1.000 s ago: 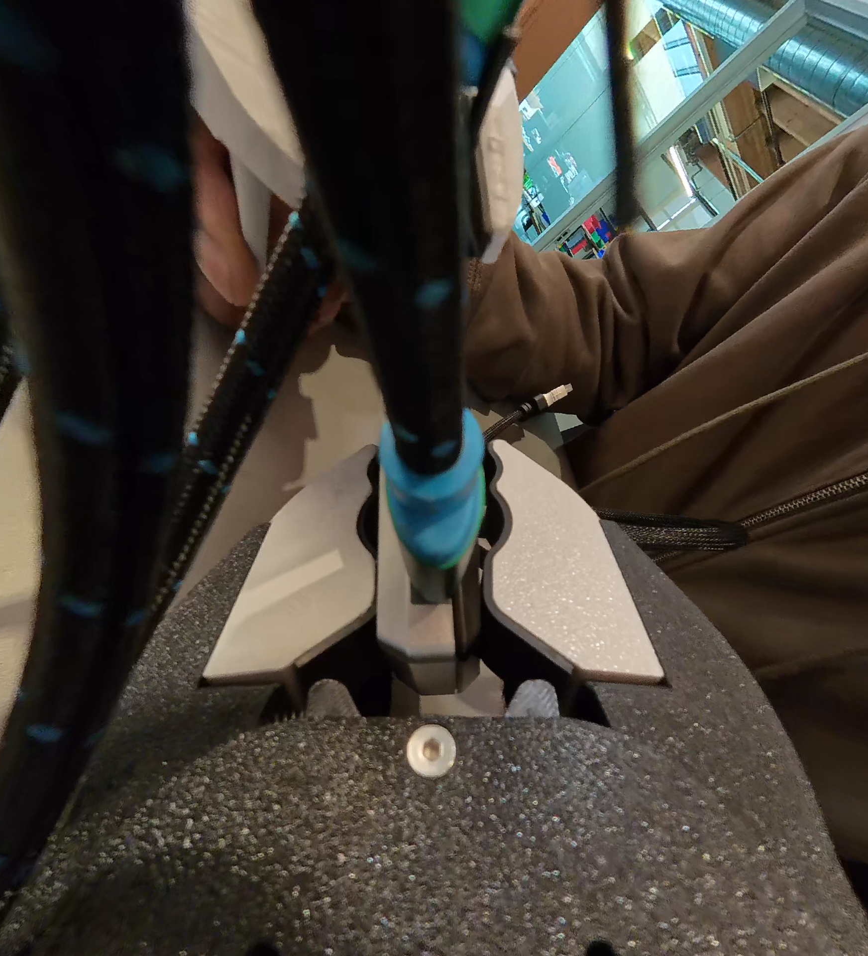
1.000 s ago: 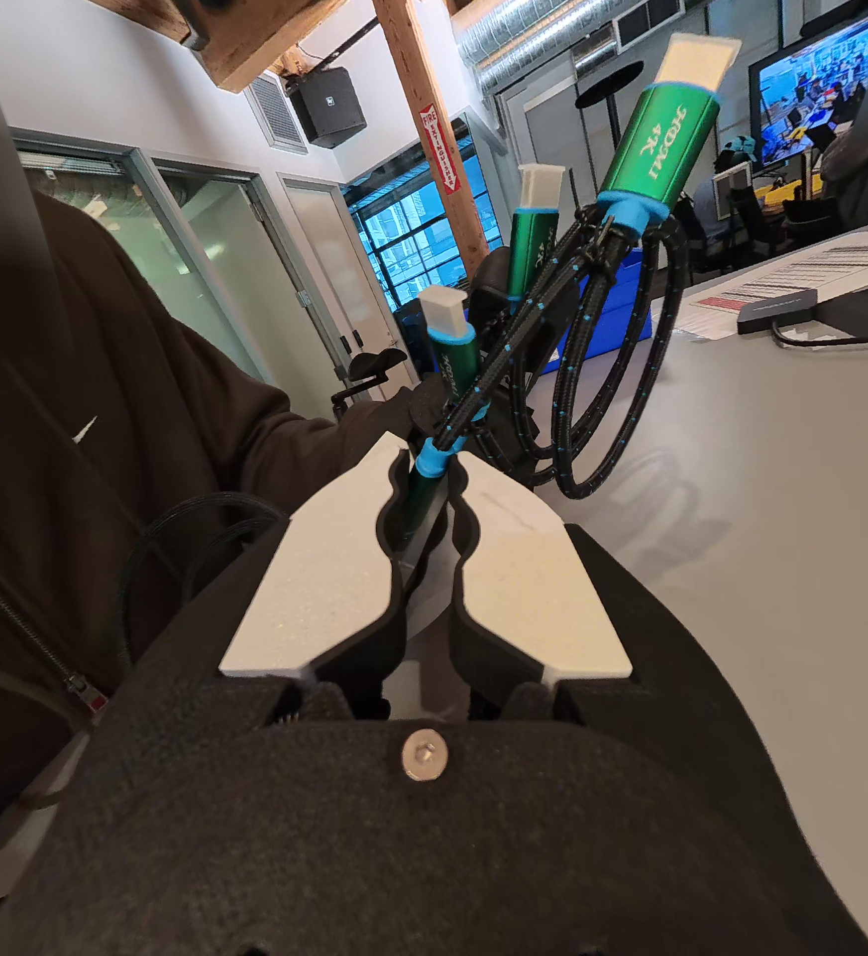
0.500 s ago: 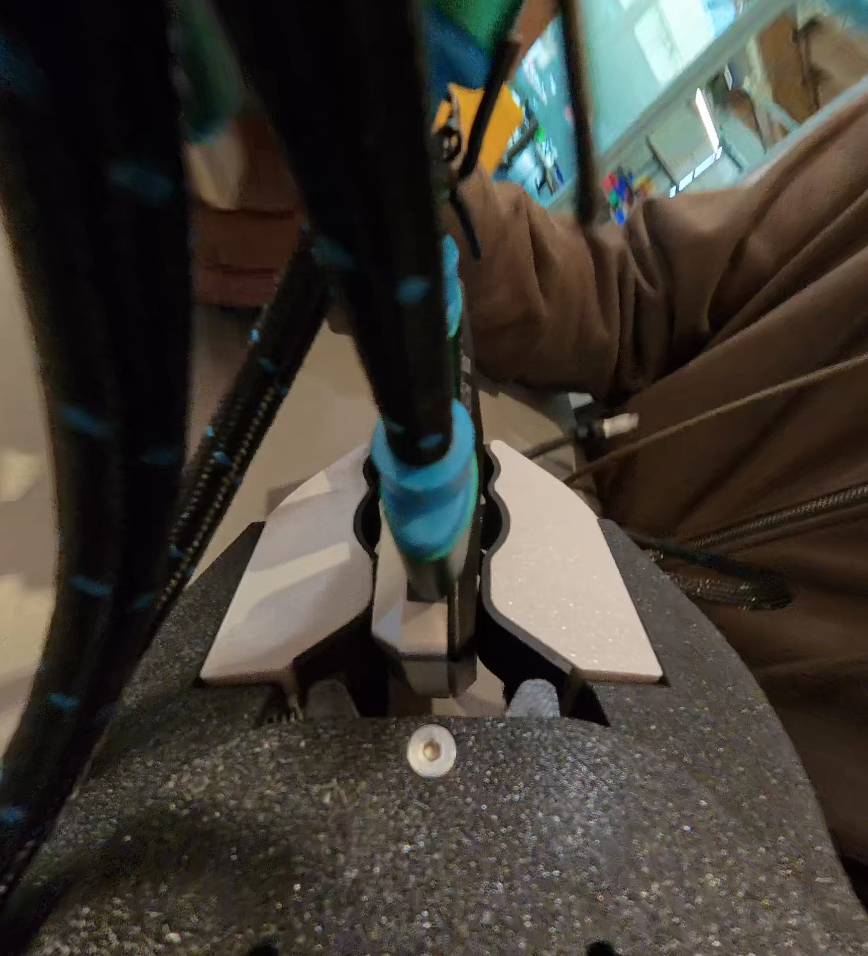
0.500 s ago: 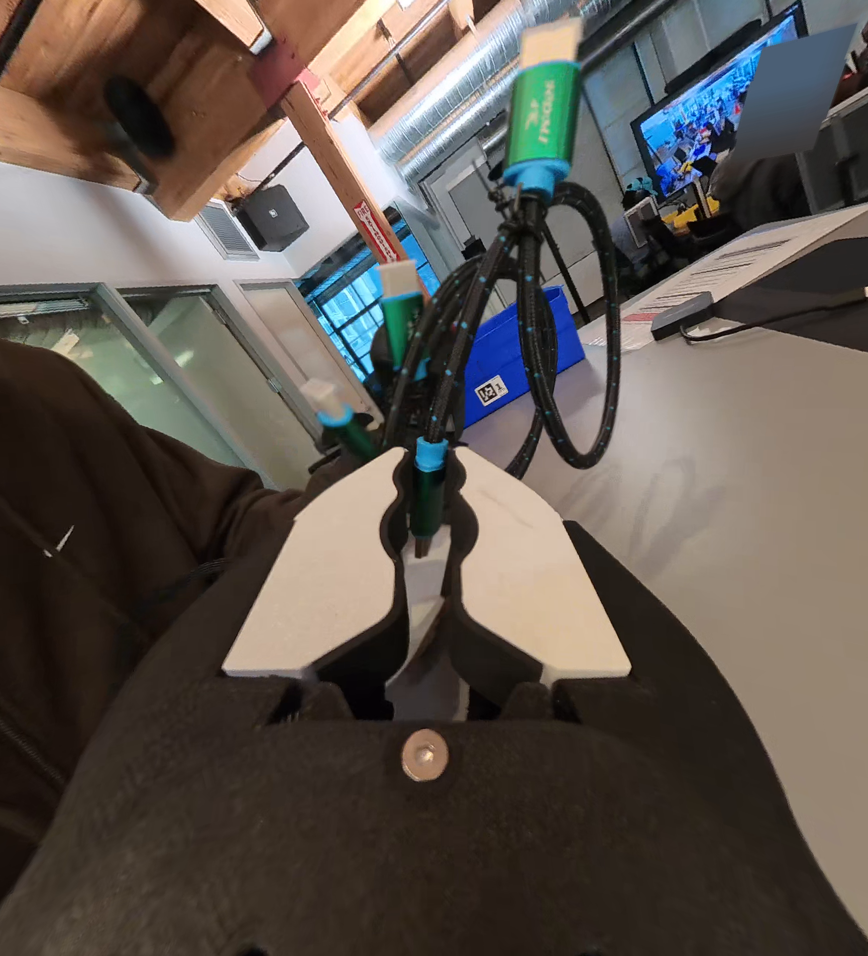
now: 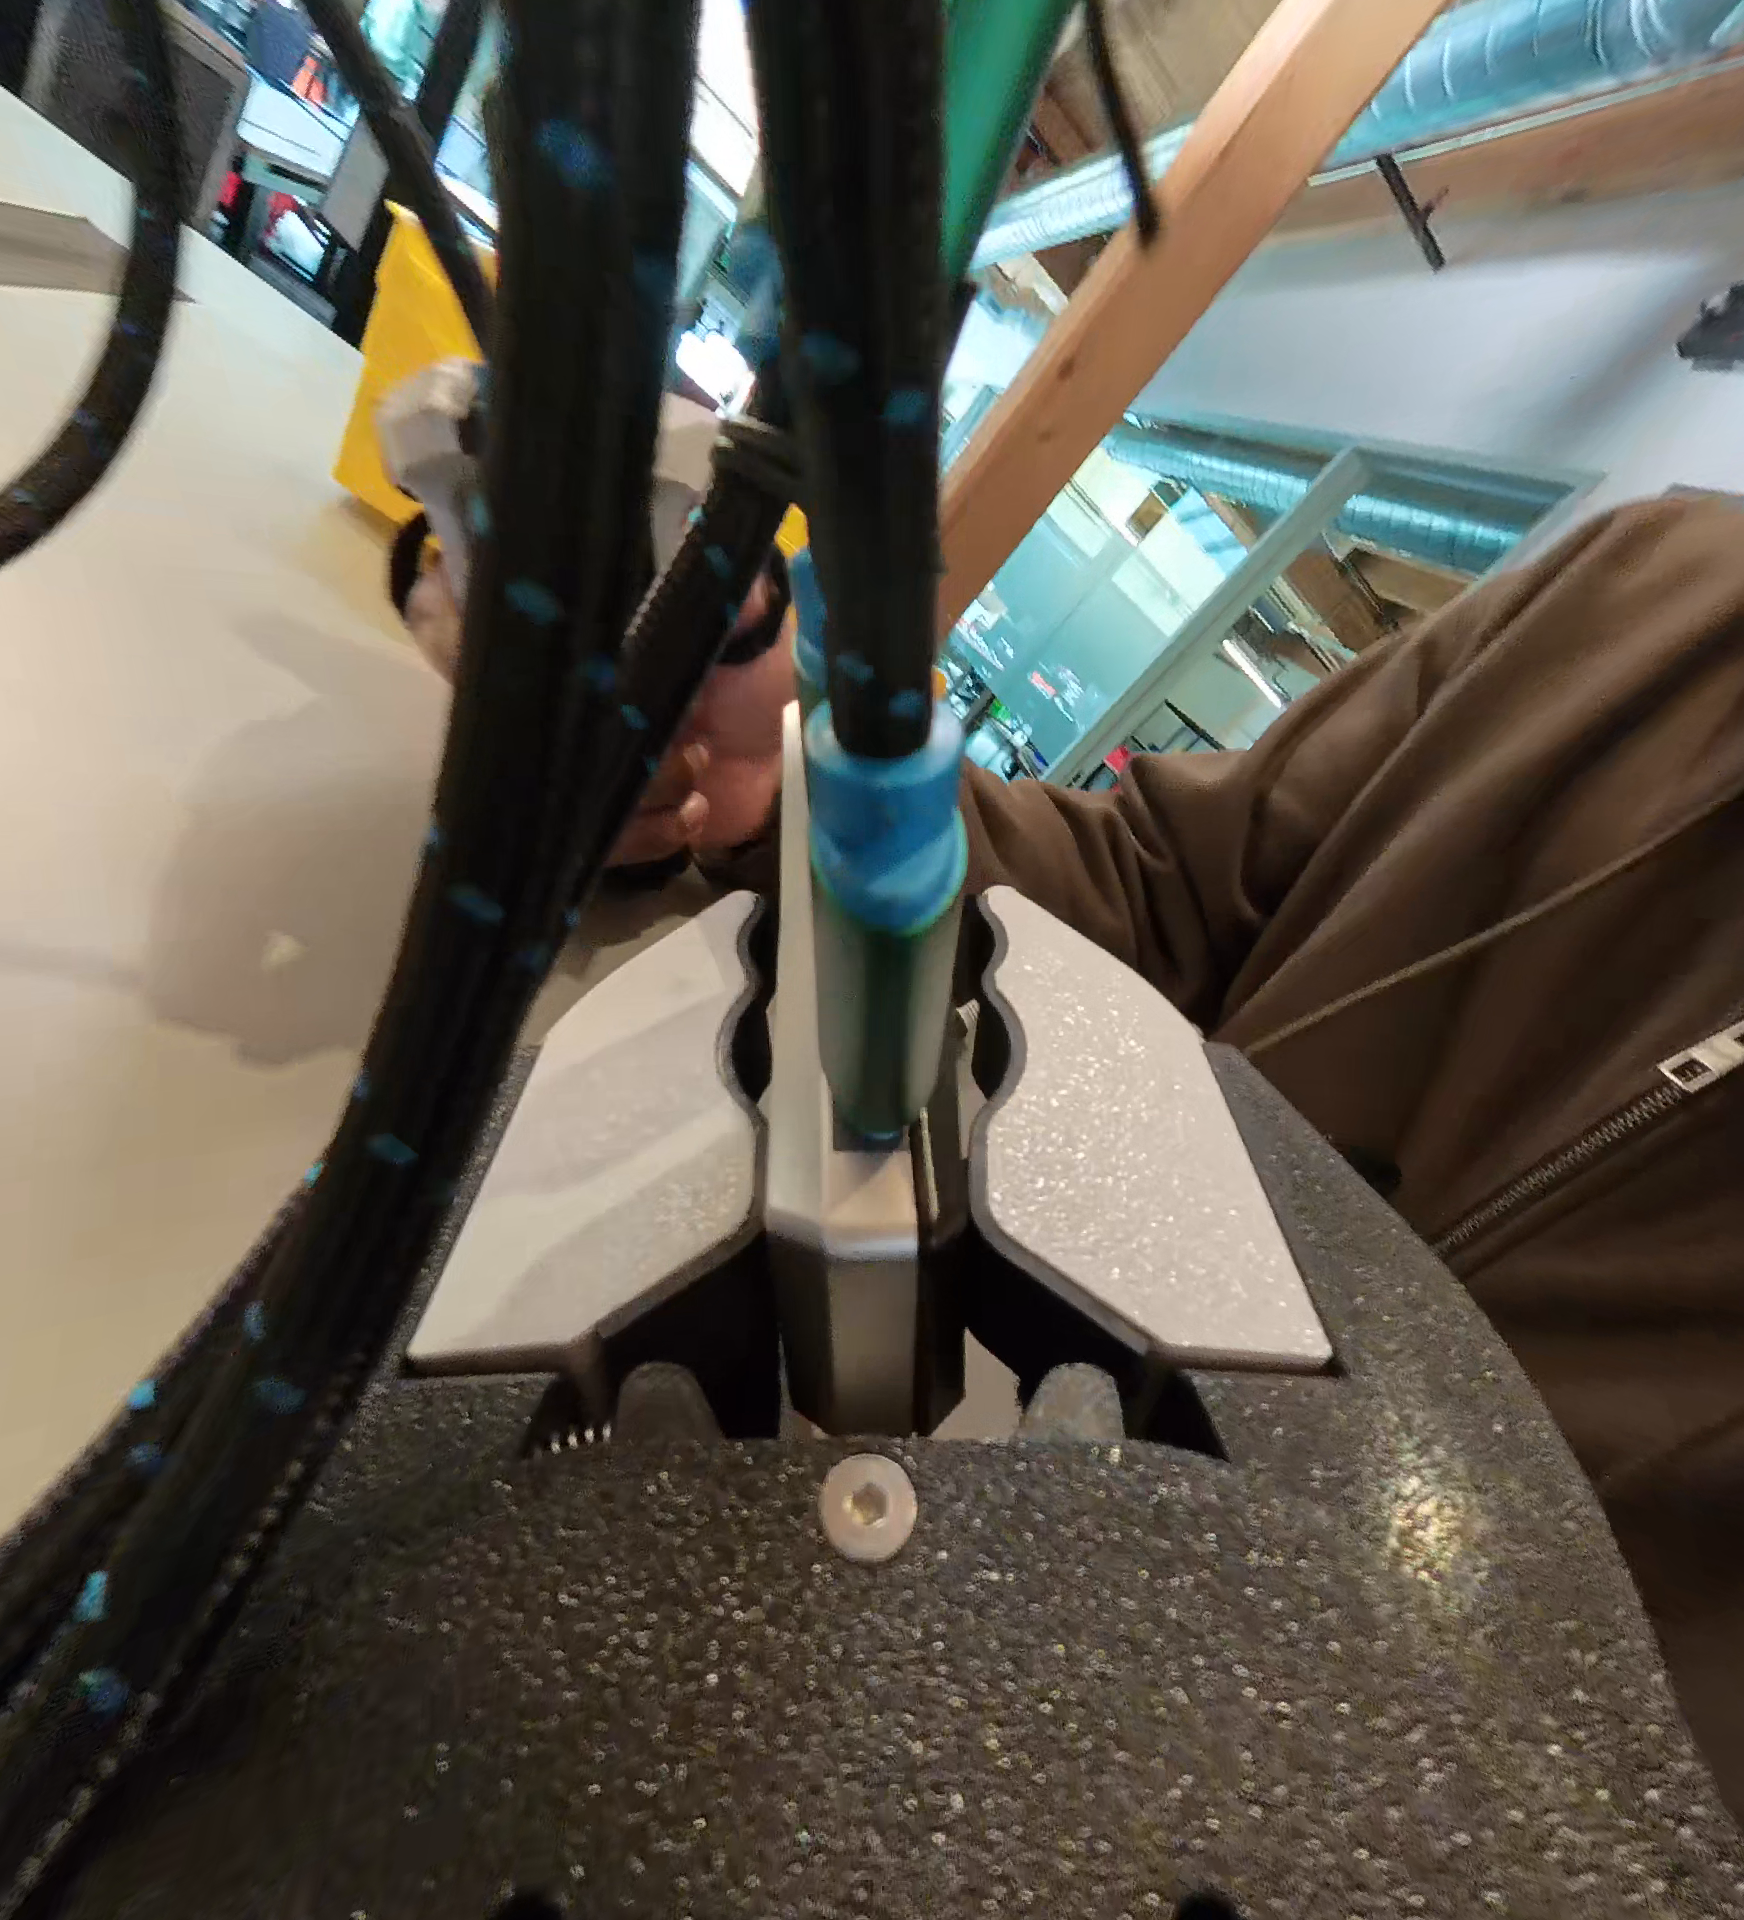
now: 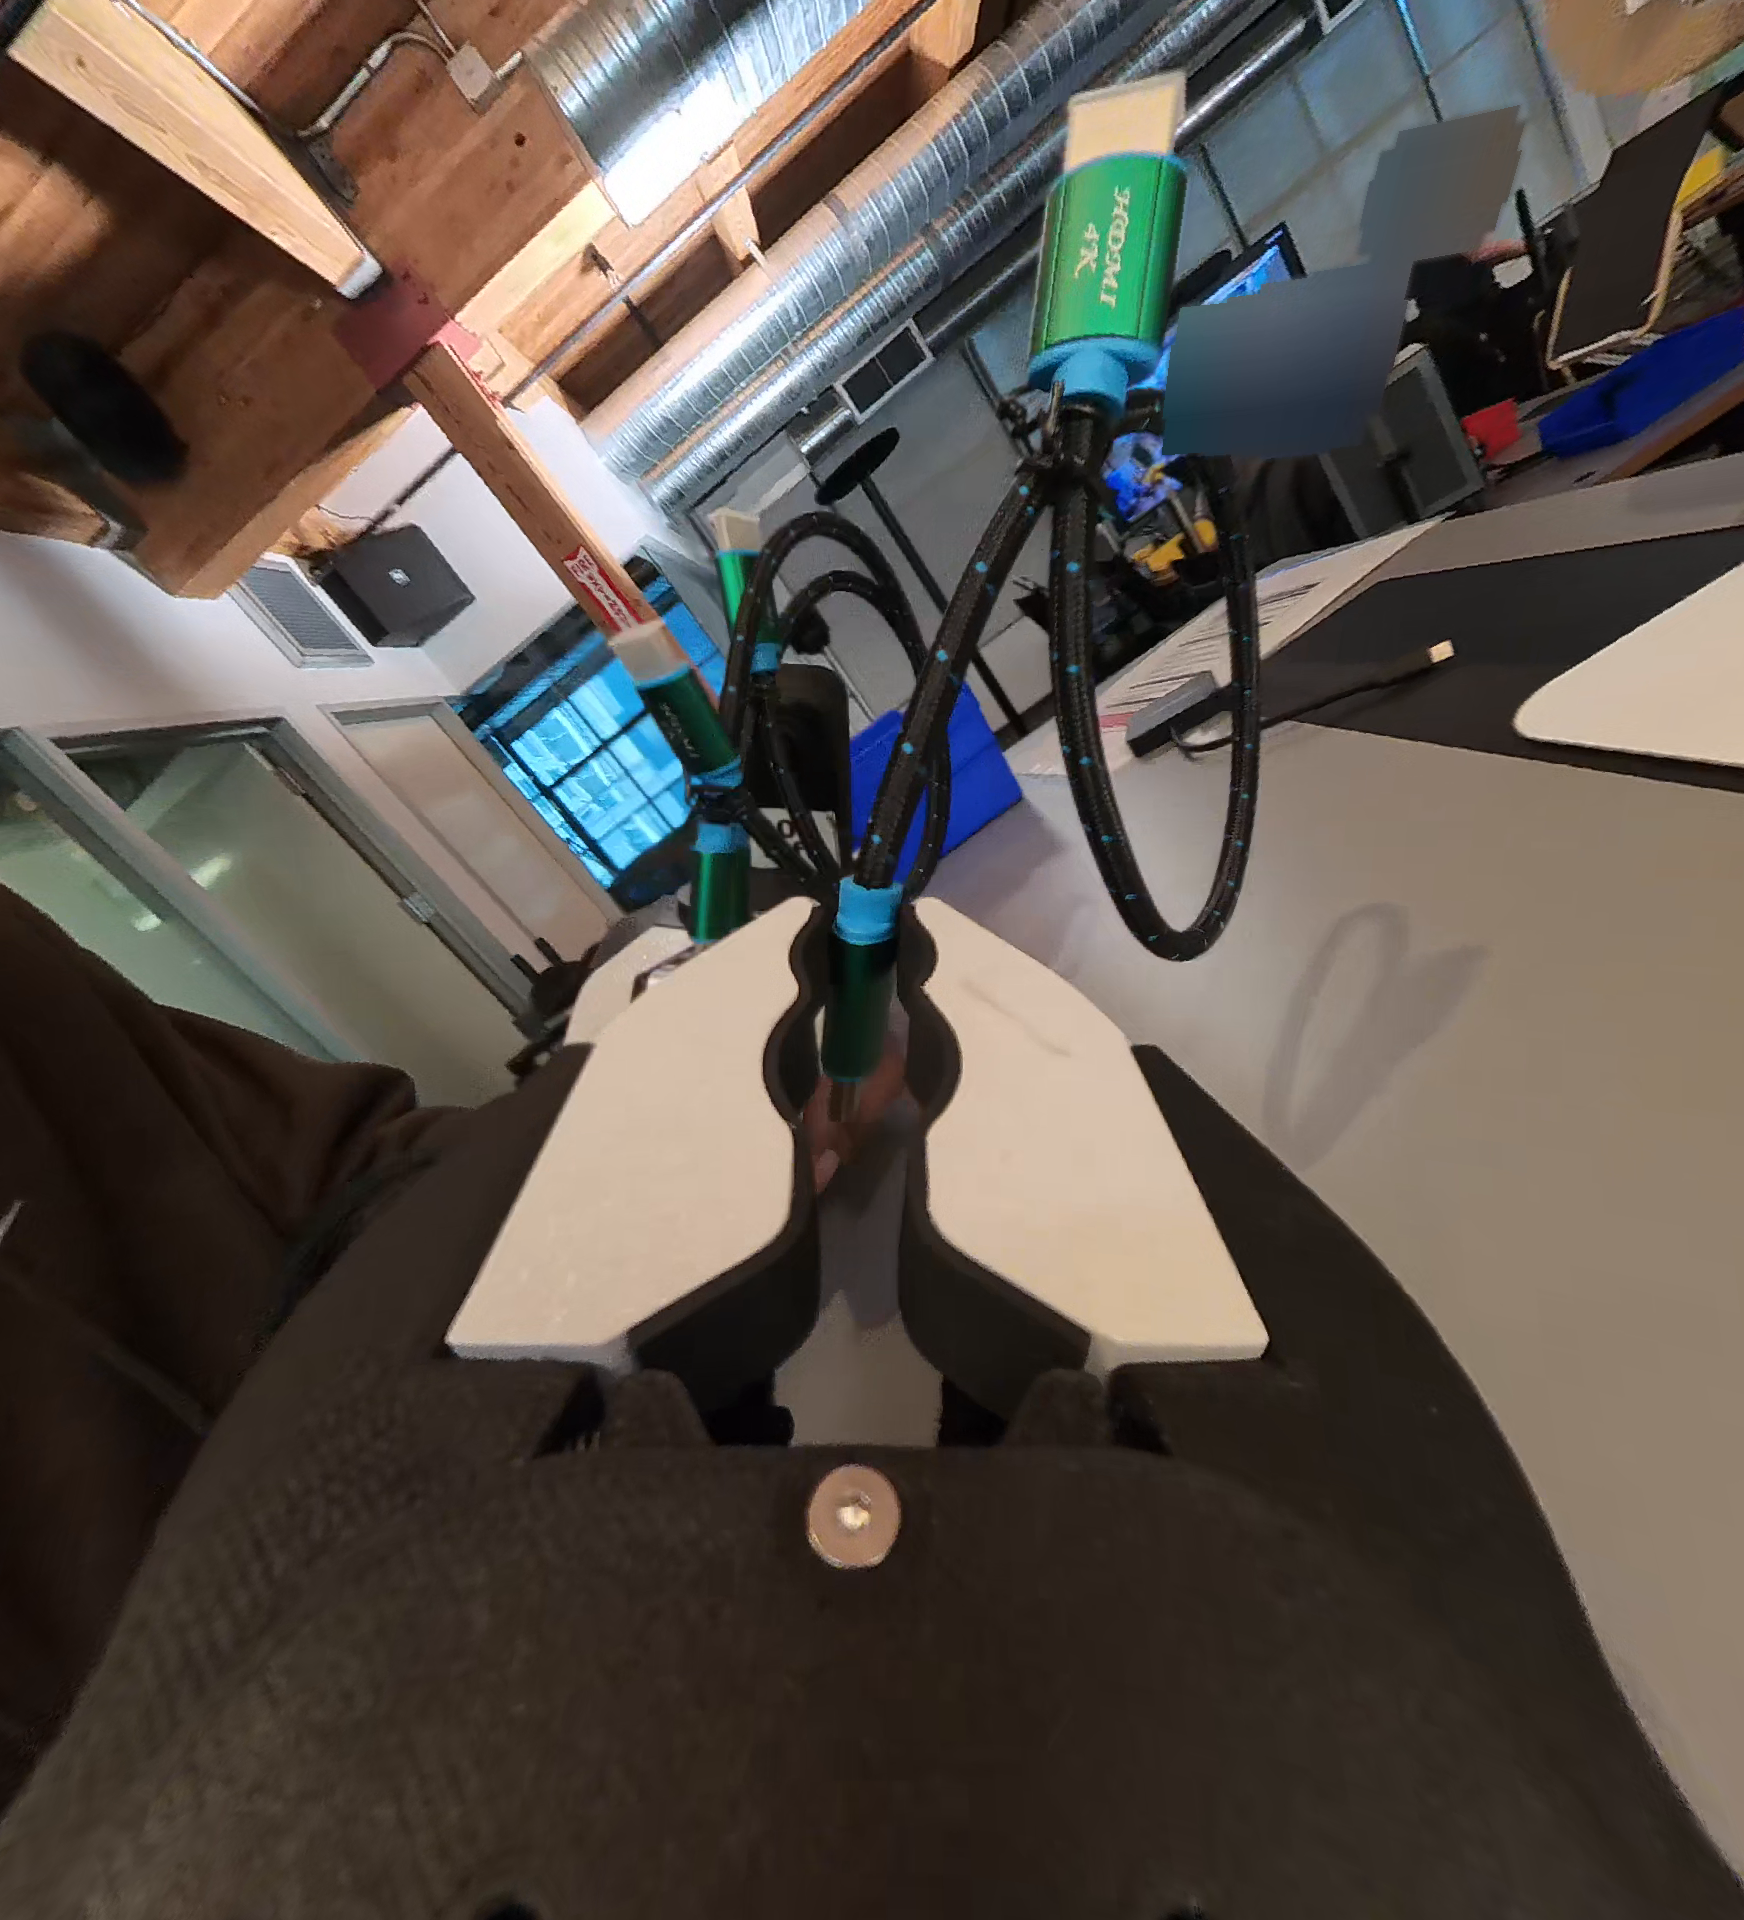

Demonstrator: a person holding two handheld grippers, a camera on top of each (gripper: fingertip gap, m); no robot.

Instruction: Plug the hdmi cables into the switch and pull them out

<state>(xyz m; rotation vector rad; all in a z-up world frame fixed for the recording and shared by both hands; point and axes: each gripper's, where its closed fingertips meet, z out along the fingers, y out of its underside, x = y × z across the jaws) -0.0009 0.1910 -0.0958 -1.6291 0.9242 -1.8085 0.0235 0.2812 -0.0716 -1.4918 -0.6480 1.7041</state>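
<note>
The left gripper (image 5: 870, 1023) has its fingers (image 5: 1107, 1122) clamped on a grey adapter block (image 5: 842, 1226) with a green HDMI plug (image 5: 883, 997) seated in it; the plug's blue collar and black braided cable (image 5: 577, 520) rise from it, looping over the grey tabletop (image 5: 120, 831).

The right gripper (image 6: 860, 997) has its fingers (image 6: 1034, 1122) nearly together, pinching the green plug (image 6: 855, 1013) of a second braided cable (image 6: 1200, 727). This cable's other green plug (image 6: 1107, 260) points up, above the tabletop (image 6: 1470, 1143). A brown jacket sleeve (image 5: 1470, 831) lies close by.
</note>
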